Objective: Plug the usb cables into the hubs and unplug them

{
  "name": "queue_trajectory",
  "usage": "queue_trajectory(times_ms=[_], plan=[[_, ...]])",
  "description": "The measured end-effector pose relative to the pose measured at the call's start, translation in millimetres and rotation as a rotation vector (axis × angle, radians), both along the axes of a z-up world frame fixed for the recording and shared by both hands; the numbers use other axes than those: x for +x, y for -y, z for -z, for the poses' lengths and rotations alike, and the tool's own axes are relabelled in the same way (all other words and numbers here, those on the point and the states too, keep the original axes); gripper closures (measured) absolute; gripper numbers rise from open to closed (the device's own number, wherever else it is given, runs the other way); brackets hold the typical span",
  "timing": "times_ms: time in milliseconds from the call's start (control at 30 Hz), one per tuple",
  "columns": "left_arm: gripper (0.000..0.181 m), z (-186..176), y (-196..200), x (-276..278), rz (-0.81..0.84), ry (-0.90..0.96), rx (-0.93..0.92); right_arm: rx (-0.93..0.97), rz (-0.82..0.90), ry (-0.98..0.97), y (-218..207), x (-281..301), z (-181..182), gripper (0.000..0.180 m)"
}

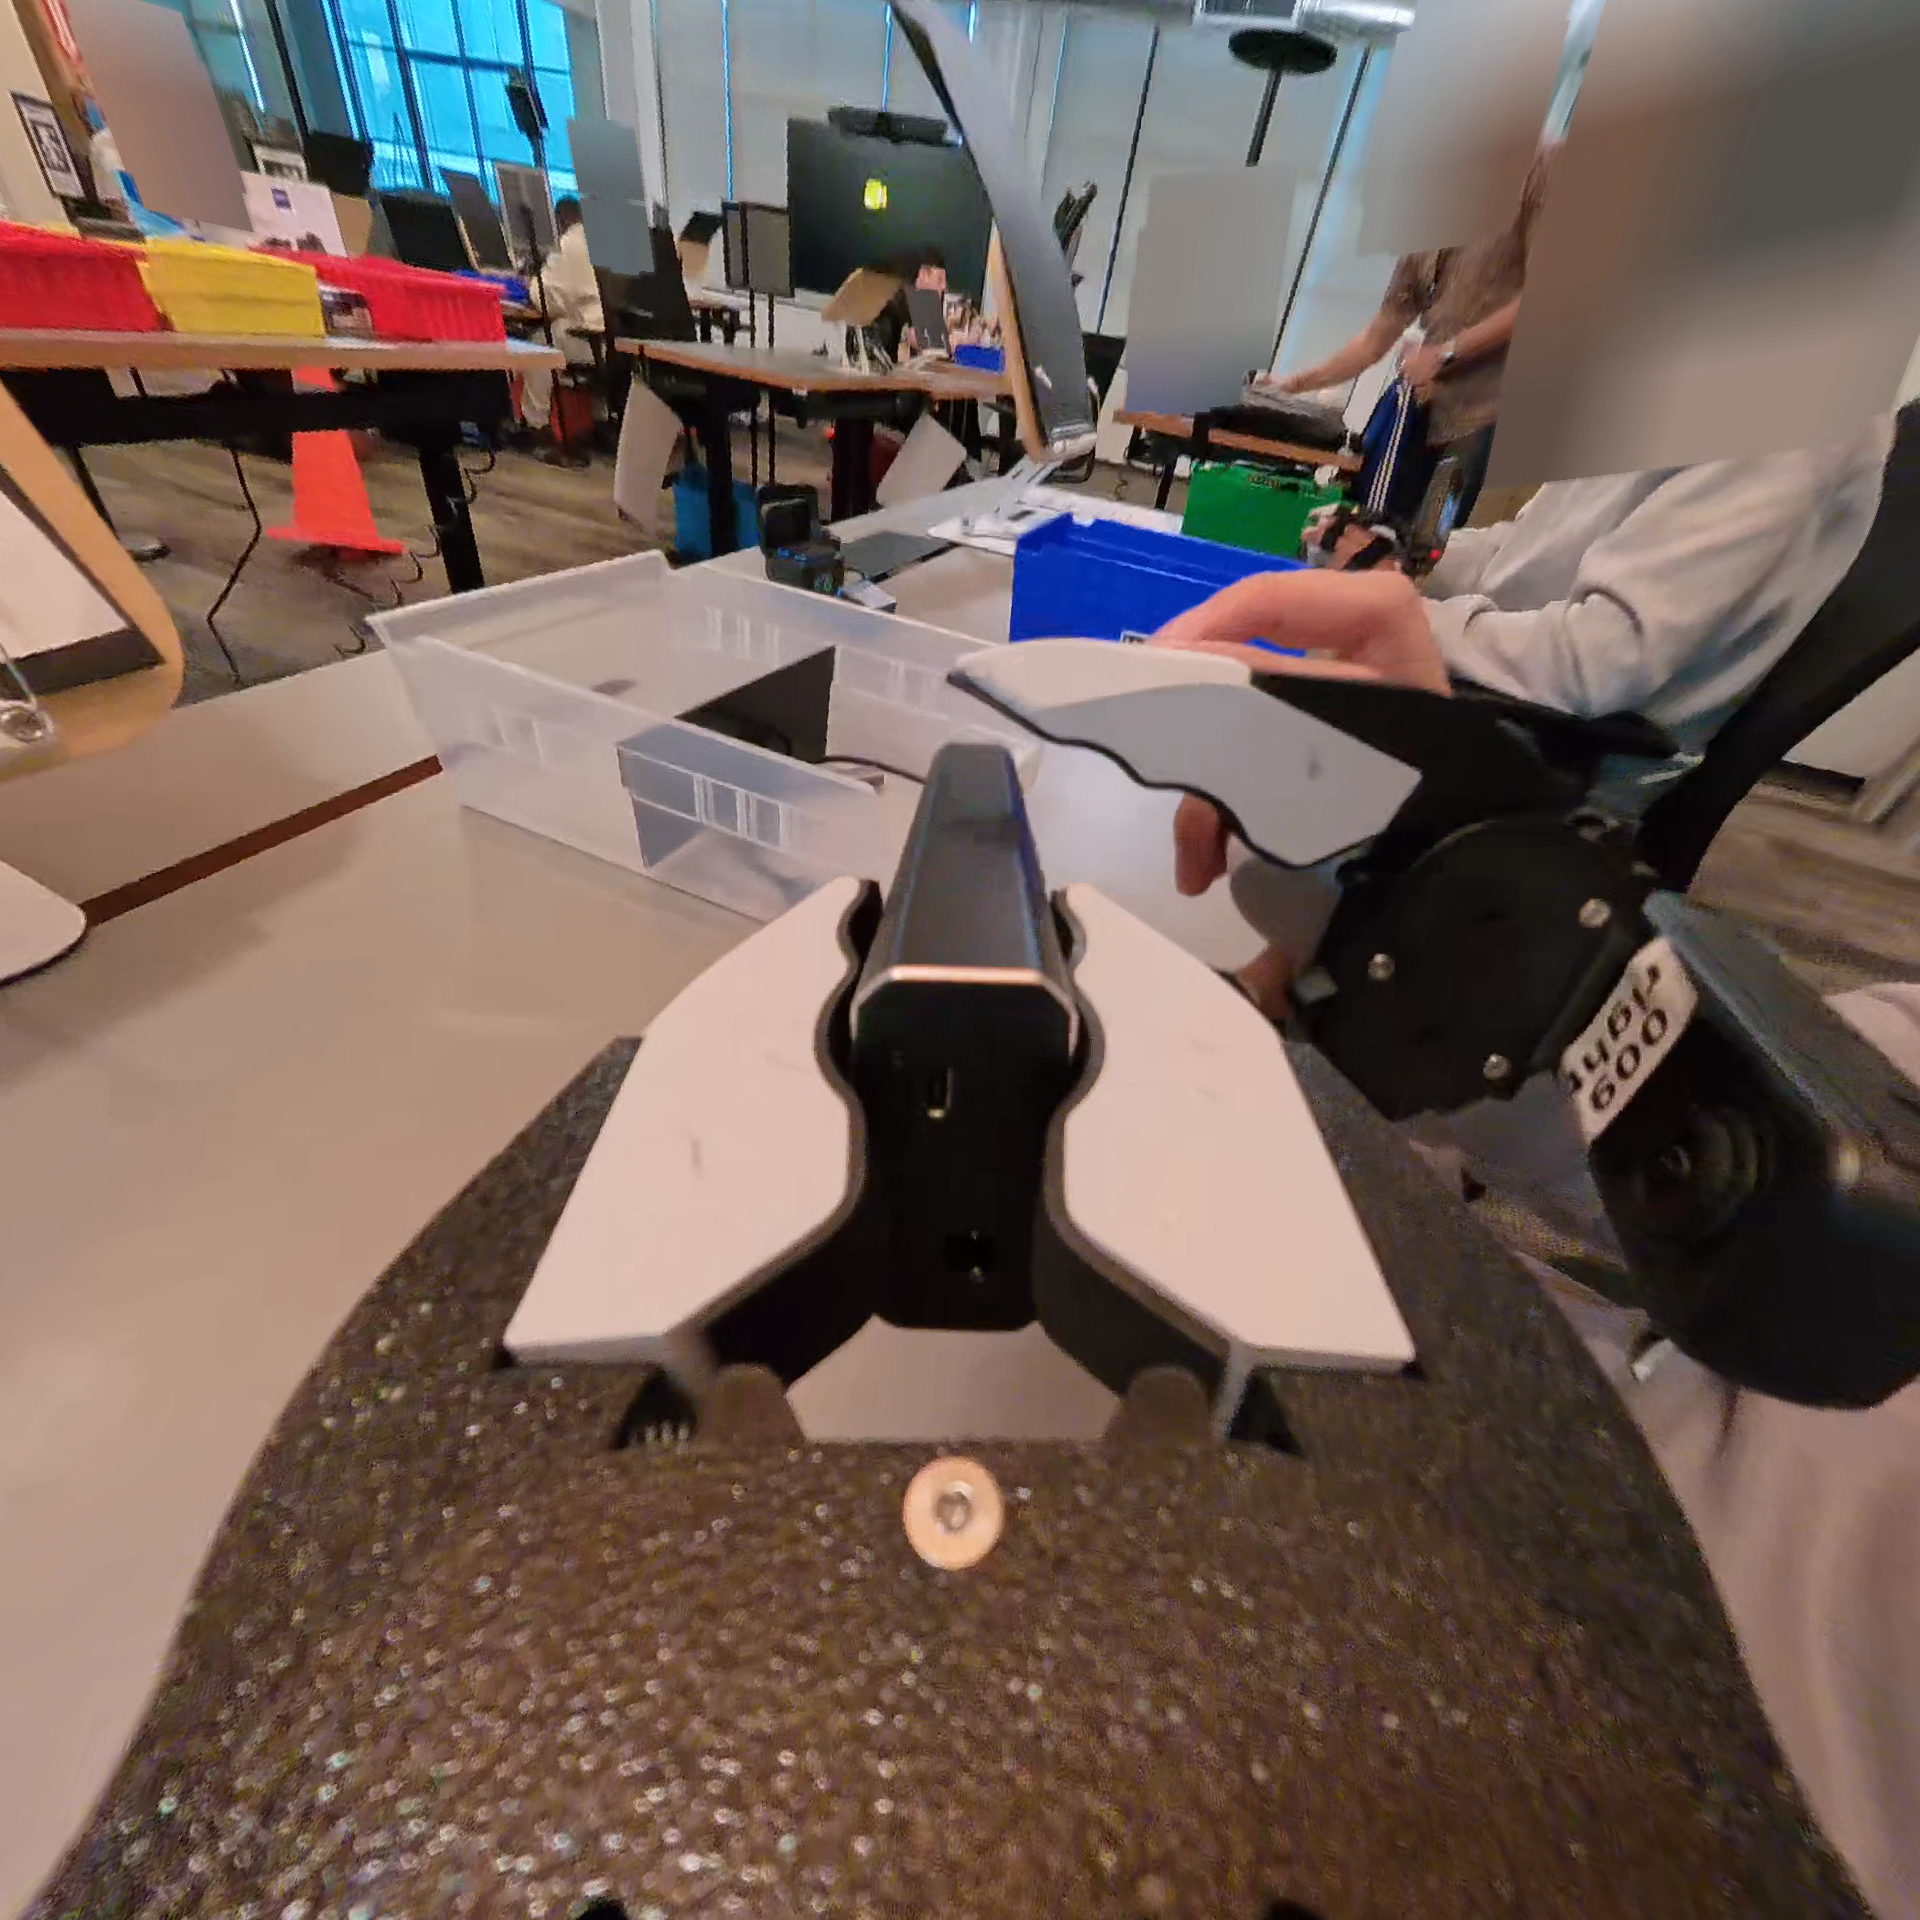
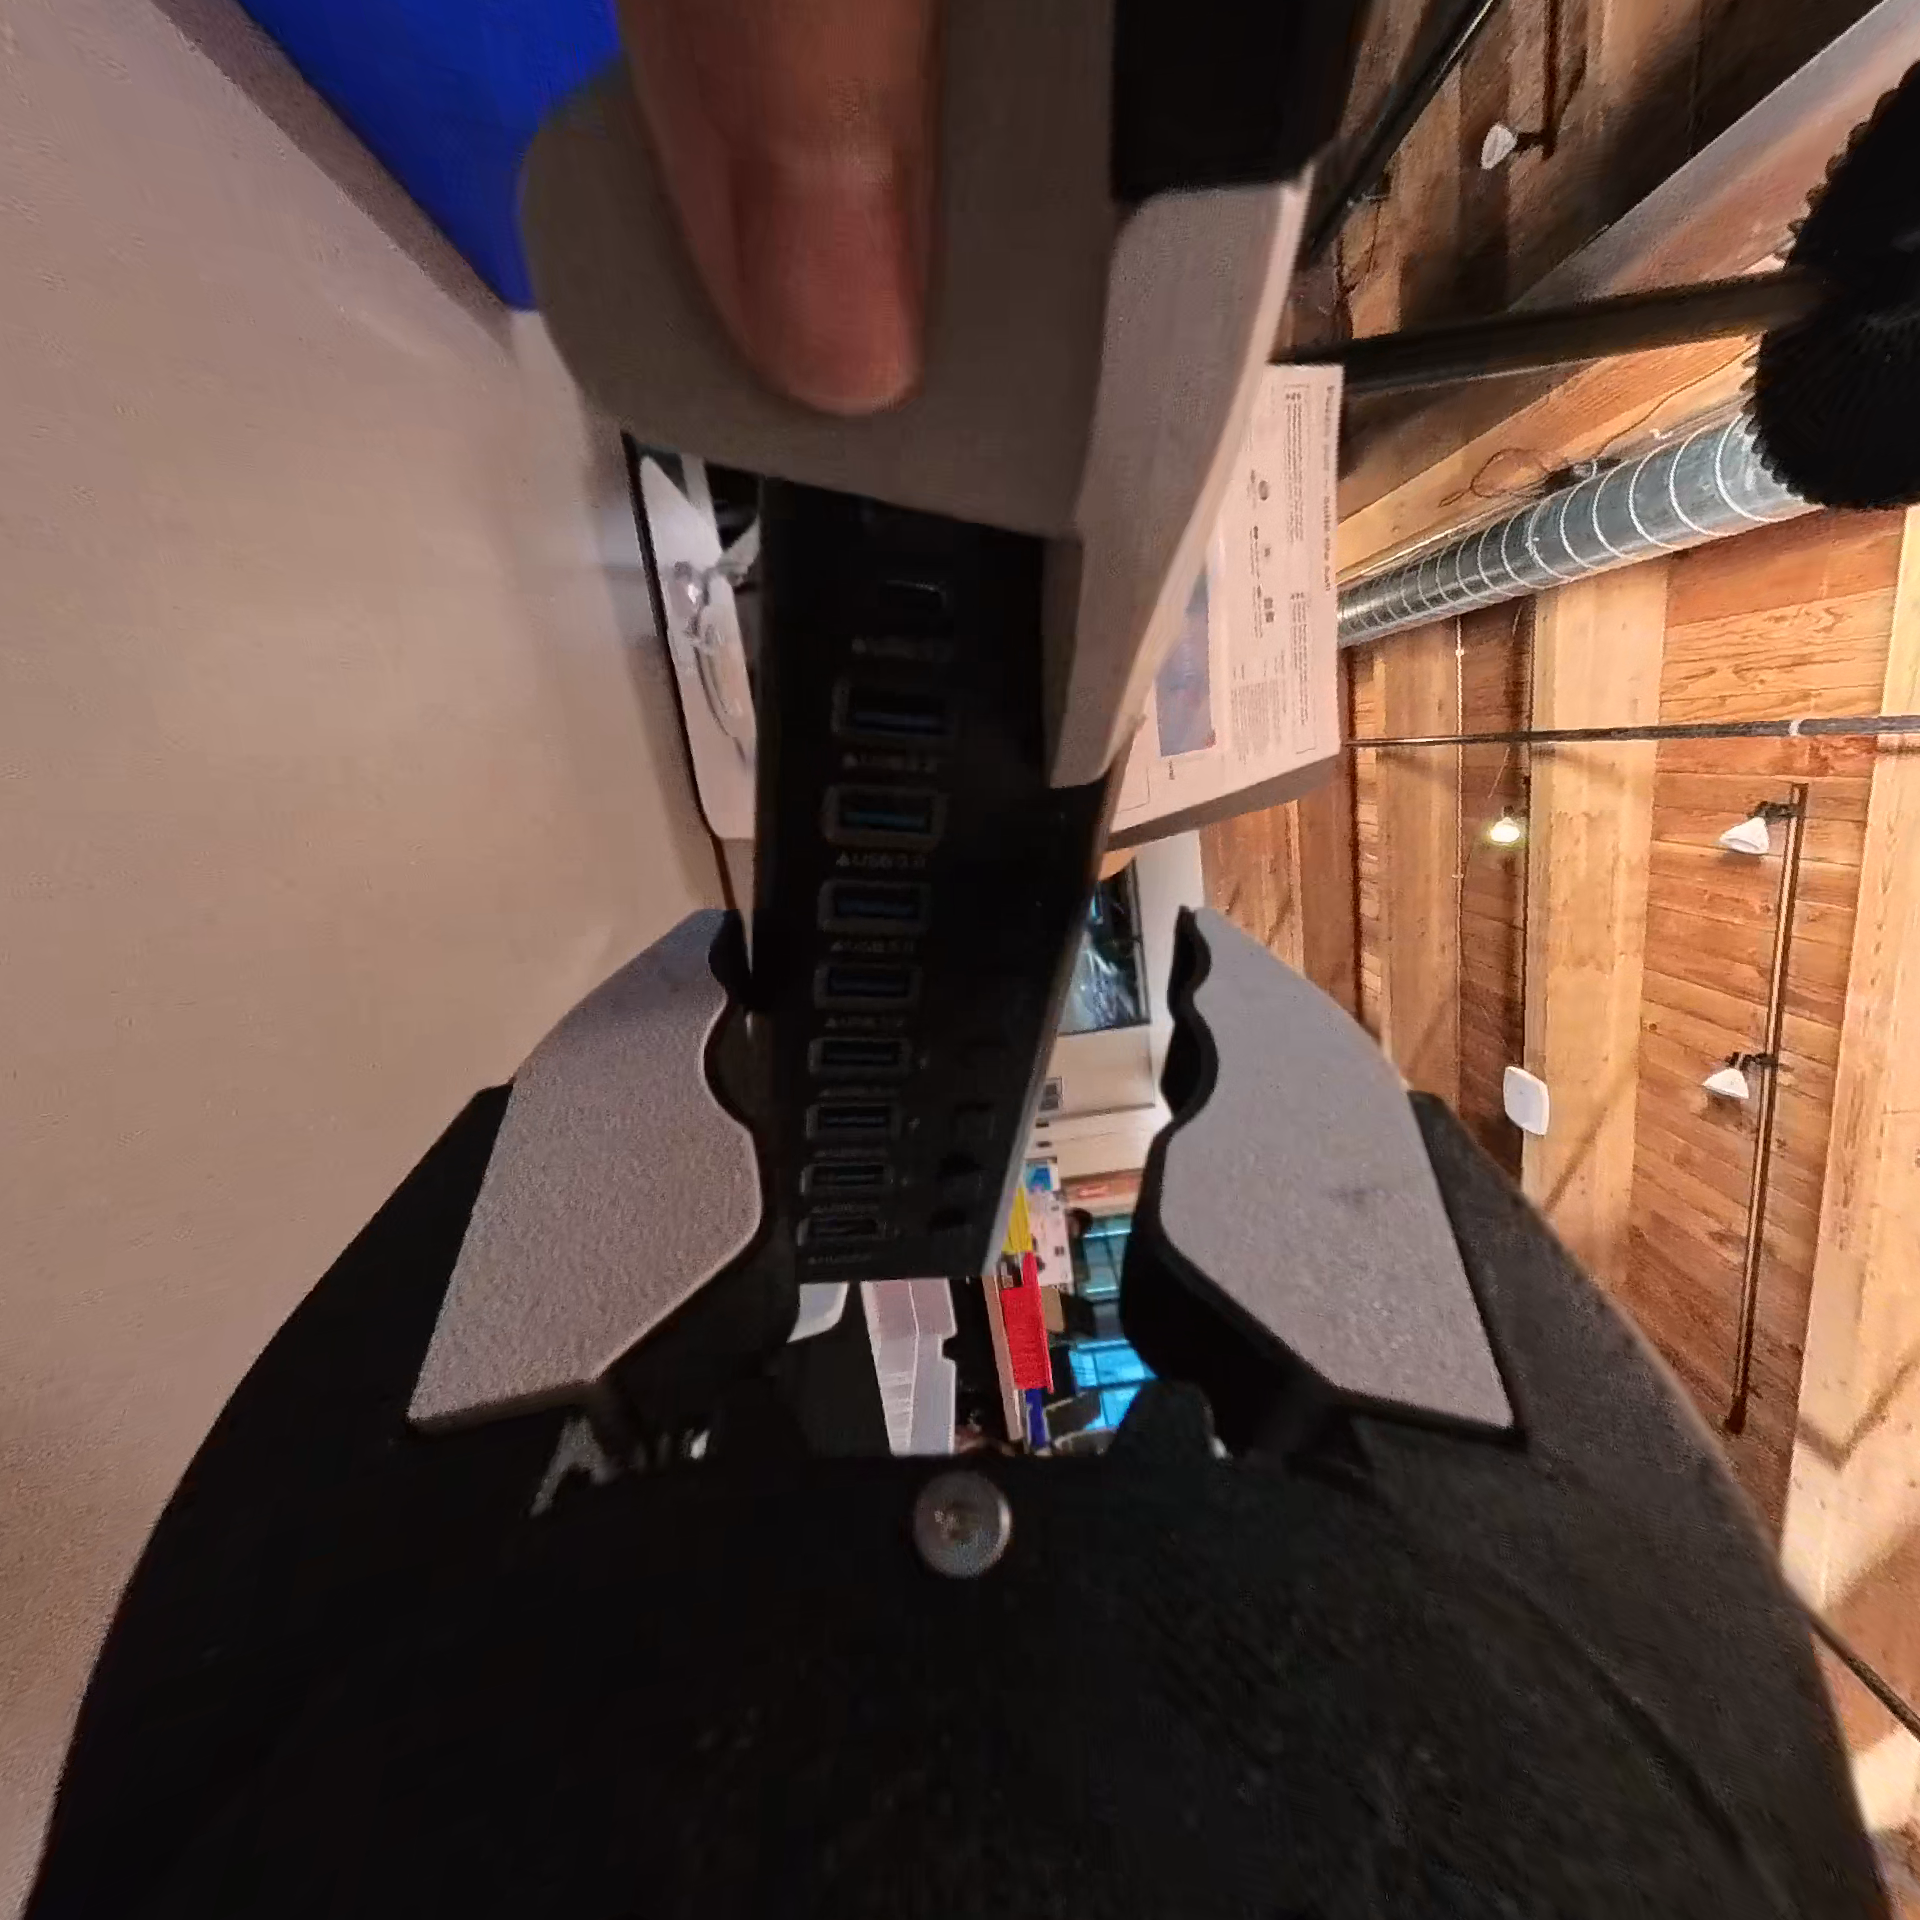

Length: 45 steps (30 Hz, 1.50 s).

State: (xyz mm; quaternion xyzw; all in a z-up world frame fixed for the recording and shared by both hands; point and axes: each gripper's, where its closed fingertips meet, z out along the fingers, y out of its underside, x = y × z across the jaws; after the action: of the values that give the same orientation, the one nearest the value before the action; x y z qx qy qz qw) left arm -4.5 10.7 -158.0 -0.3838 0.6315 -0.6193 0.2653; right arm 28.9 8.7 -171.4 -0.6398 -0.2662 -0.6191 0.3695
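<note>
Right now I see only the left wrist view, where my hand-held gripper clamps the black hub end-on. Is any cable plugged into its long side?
Observer: No. The right wrist view faces the port side of the hub. There is a row of ports, several of them blue inside, and every one in view is empty.
Operator: Is the right hand-held gripper shut on the hub?
Observer: No. The right hand-held gripper is open. The hub lies between its fingers, with a clear gap to the finger on the picture's right.
</note>
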Motion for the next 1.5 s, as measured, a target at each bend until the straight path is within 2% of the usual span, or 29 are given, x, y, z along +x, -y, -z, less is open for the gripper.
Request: queue_trajectory(times_ms=[67, 133, 300, 333, 400, 667, 700, 800, 900, 1000, 1100, 1200, 1367, 1500], plan=[[0.149, -2.3, -2.5, -0.5, -0.012, 0.010, 0.008, 0.038, -0.028, 0.012, -5.6, -8.1, -3.0, 0.102], [0.149, -6.8, -3.9, -0.6, -0.037, 0.041, 0.022, 0.079, -0.048, 0.003, -10.5, -15.0, -6.8, 0.110], [0.149, -13.1, 4.6, -4.2, -0.031, 0.066, 0.056, 0.167, -0.048, -0.052, -20.4, -19.6, -4.5, 0.096], [0.149, -13.6, 6.9, -4.8, -0.022, 0.067, 0.053, 0.177, -0.040, -0.045, -20.5, -19.1, -4.9, 0.099], [0.149, -11.4, 8.3, -5.3, -0.015, 0.052, 0.060, 0.196, -0.029, -0.010, -17.0, -17.6, -9.7, 0.116], [0.149, -14.5, 7.0, -2.9, -0.019, 0.058, -0.005, 0.084, -0.099, -0.049, -17.5, -14.1, -9.3, 0.117], [0.149, -16.4, 5.8, -1.1, -0.034, 0.070, -0.031, 0.061, -0.090, -0.043, -16.2, -7.7, -10.9, 0.117], [0.124, -32.1, -8.5, -1.8, -0.102, 0.141, -0.113, 0.033, -0.030, -0.066, -1.2, 36.1, -29.1, 0.117], [0.125, -32.4, -27.2, -2.4, -0.147, 0.167, -0.088, -0.018, 0.049, -0.066, 22.1, 106.7, -59.8, 0.117], [0.129, -16.8, -44.2, 5.9, -0.191, 0.134, -0.068, -0.191, 0.119, -0.139, 39.9, 186.3, -70.6, 0.116], [0.132, -8.7, -53.0, 11.5, -0.194, 0.117, -0.110, -0.367, 0.187, -0.274, 53.7, 256.8, -55.1, 0.116], [0.138, -9.0, -56.7, 11.0, -0.173, 0.135, -0.123, -0.519, 0.230, -0.467, 63.5, 304.0, -18.1, 0.116], [0.140, -4.3, -68.0, 10.6, -0.188, 0.145, -0.068, -0.735, 0.277, -0.735, 68.1, 337.4, 44.3, 0.117], [0.142, 0.5, -73.9, 12.8, -0.182, 0.129, -0.086, -0.840, 0.282, -0.812, 54.3, 349.3, 69.3, 0.116]])
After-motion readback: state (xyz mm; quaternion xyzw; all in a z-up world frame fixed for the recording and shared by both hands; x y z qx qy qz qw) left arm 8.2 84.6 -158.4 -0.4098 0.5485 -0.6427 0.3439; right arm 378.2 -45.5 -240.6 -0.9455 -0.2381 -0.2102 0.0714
